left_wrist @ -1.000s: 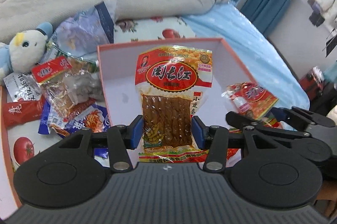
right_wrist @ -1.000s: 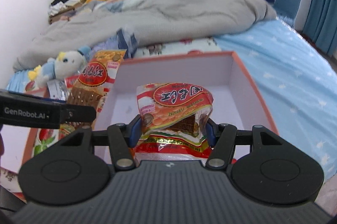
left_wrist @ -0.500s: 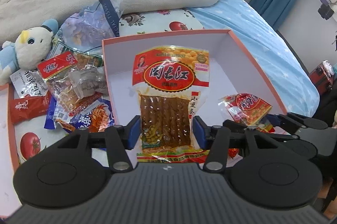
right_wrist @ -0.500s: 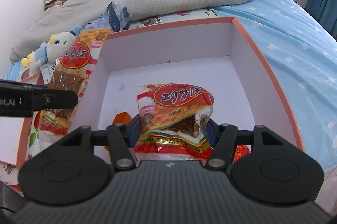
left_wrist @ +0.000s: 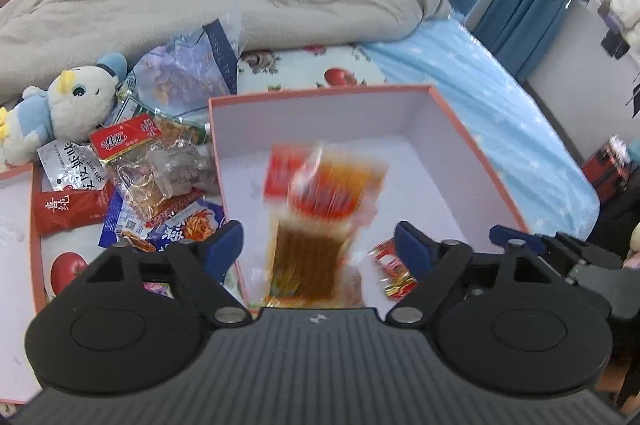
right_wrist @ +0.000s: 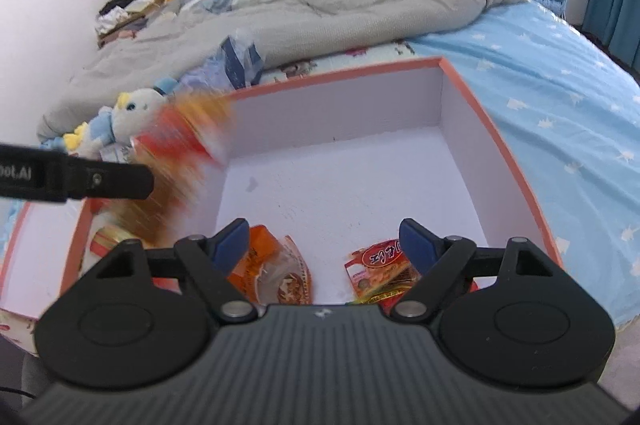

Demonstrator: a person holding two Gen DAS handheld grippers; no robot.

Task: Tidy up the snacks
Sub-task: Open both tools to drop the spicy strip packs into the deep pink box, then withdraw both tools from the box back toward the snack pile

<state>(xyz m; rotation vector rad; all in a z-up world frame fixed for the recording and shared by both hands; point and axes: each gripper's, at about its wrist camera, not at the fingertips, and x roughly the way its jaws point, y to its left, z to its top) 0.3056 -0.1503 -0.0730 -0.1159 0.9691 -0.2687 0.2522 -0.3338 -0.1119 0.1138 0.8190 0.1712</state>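
left gripper (left_wrist: 318, 239) fingers spread, gripping nothing; the tofu-strip packet (left_wrist: 320, 217) is motion-blurred between them, over the box (left_wrist: 320, 93) near its front-left corner (falling, i judge). right gripper (right_wrist: 322, 239) also spread; small red packet (right_wrist: 382, 269) lies on the box floor by the front edge. risk: the blurred packet may catch the left wall and tip out onto the loose snack pile (left_wrist: 156, 181).

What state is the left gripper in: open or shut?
Open. The left gripper has its blue fingers spread wide, and the blurred snack packet between them touches neither.
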